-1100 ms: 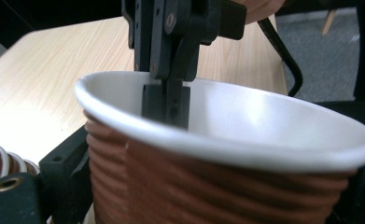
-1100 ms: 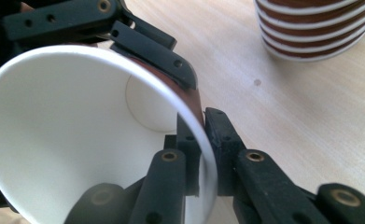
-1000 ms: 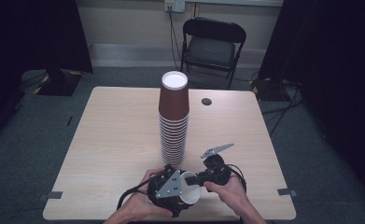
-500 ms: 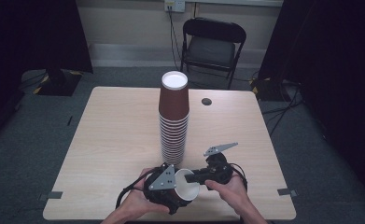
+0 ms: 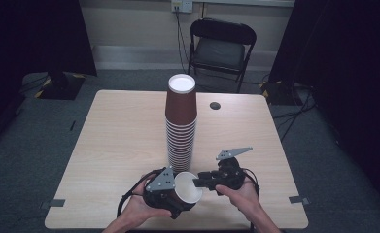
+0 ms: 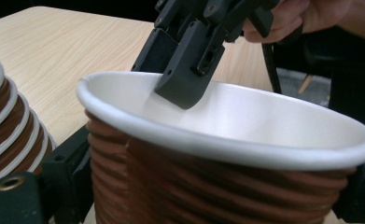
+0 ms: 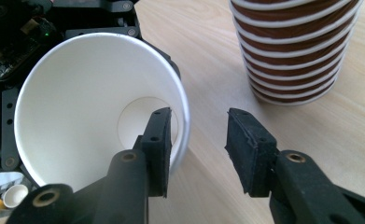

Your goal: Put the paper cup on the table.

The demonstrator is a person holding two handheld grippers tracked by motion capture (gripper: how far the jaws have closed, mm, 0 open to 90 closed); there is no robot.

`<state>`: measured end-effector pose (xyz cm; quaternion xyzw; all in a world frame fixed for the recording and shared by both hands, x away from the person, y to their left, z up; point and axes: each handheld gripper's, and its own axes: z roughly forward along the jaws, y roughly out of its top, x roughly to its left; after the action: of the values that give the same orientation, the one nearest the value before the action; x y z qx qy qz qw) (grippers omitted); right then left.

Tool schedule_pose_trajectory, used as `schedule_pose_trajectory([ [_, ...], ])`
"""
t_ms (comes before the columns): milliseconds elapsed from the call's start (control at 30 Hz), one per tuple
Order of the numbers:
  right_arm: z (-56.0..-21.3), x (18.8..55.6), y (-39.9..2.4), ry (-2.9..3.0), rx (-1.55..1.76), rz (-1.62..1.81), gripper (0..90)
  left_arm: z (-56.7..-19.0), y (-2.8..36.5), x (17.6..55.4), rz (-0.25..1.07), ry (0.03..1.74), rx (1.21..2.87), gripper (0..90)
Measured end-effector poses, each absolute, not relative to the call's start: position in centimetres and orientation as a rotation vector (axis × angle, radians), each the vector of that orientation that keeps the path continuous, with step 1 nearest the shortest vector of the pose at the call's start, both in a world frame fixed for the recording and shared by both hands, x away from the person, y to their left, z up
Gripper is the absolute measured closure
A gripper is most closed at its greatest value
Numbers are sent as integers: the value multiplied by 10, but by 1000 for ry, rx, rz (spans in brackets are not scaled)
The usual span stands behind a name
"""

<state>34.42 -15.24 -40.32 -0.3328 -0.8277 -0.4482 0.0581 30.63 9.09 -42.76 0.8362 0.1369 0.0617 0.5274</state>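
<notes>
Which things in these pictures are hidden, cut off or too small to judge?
- Left gripper, left gripper view: the held cups cover where its jaws touch them.
- Held cups, left gripper view: the bottom edge cuts them off, so no count.
- Tall cup stack, right gripper view: the top edge cuts it off.
- Dark disc on the table, high view: too small to identify.

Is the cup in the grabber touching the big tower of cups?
Apart. The right gripper view shows bare table between the held cup and the cup stack.
</notes>
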Motion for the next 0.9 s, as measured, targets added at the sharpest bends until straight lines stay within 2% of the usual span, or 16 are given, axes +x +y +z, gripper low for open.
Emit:
schedule_pose_trajectory([
  [267,-401,344,-155,-2498,-995,-1418,562,-428,98,305,145,361,1983,93],
  [567,-394,340,-168,-2505,-1026,-1575,458,-426,110,301,110,472,1923,93],
  [900,-398,343,-187,-2531,-1110,-1590,448,-416,139,308,171,589,1869,93],
])
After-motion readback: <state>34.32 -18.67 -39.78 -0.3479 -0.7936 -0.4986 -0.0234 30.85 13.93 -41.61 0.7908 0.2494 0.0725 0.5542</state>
